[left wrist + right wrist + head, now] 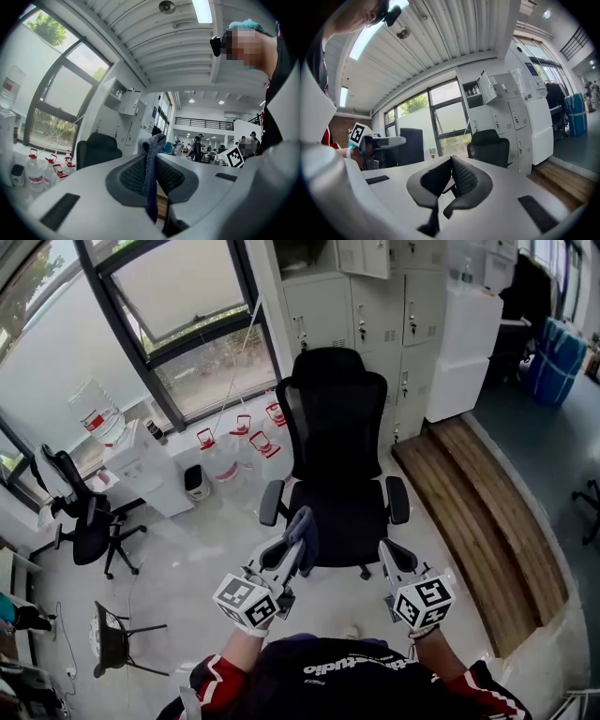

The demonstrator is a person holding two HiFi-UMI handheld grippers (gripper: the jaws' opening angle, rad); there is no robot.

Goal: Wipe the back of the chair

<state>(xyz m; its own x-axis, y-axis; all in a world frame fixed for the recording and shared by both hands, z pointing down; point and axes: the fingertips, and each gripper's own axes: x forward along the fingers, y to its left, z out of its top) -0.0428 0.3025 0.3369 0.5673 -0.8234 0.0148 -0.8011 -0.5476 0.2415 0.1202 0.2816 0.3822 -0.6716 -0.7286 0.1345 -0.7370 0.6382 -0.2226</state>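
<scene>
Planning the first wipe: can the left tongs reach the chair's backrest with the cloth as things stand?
Probably yes: the left tongs grip the cloth, and only the chair's seat lies before the backrest.

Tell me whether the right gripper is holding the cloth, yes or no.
No: the right gripper has its jaws together on nothing, while the blue-grey cloth is pinched in the left gripper.

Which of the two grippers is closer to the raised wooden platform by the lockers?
Right. The right gripper hangs just left of the wooden platform; the left gripper, clamping a blue-grey cloth, is farther left, in front of the black office chair.
</scene>
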